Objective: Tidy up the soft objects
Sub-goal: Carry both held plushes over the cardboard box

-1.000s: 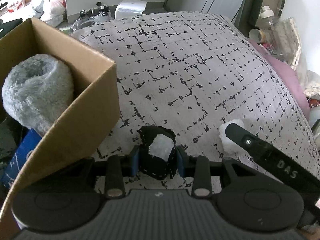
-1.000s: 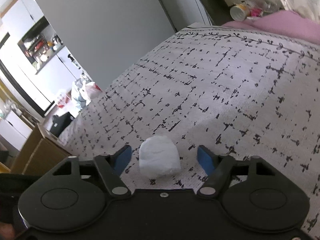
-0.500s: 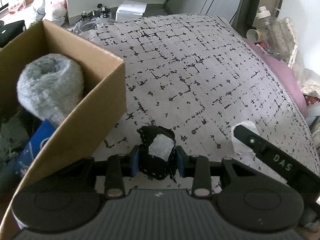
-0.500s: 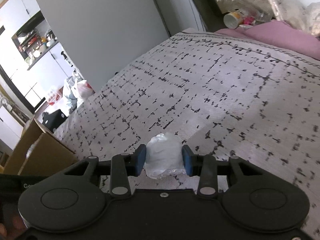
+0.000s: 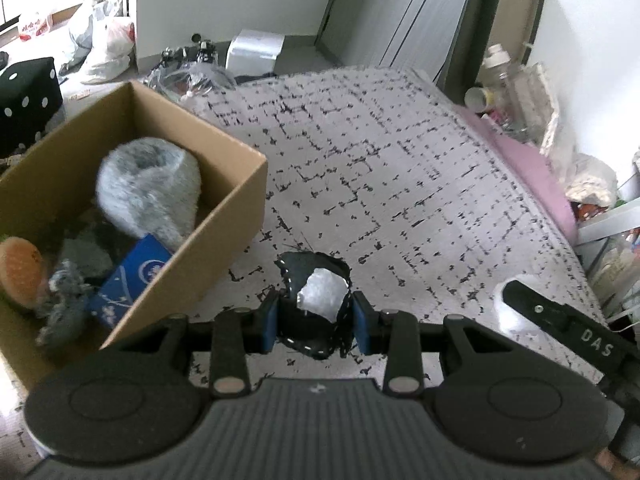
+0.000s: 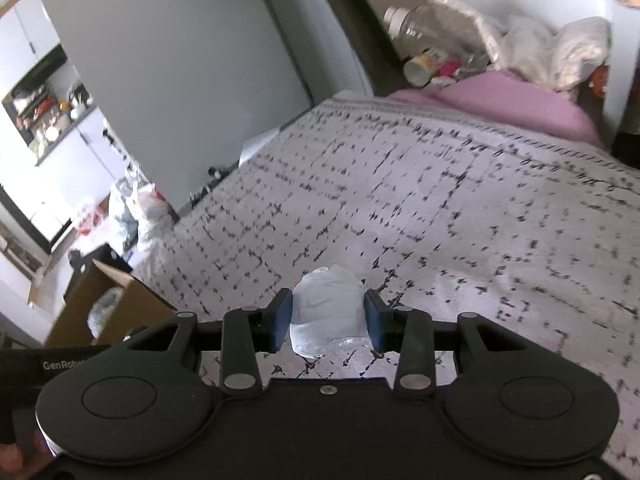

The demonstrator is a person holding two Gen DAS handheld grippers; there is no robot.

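Observation:
My left gripper [image 5: 315, 322] is shut on a black soft pouch with white stitching [image 5: 314, 308], held above the patterned bedspread [image 5: 380, 168]. An open cardboard box [image 5: 236, 208] sits to its left, holding a grey fluffy slipper [image 5: 148, 188], a blue packet [image 5: 134, 276] and an orange plush item [image 5: 20, 272]. My right gripper [image 6: 328, 322] is shut on a white soft wad [image 6: 328, 312], lifted over the bedspread [image 6: 440, 208]. The right gripper also shows at the lower right of the left wrist view [image 5: 560, 320]. The box shows in the right wrist view [image 6: 120, 304].
A pink pillow [image 6: 500, 100] lies at the bed's far edge, with a plastic bottle [image 6: 420, 28] and clutter behind it. Plastic bags [image 5: 104, 40] and a black dotted cube [image 5: 28, 96] stand on the floor beyond the box.
My right gripper closed on the white wad and lifted it off the bed. My left gripper rose with the black pouch, so more of the box's inside shows.

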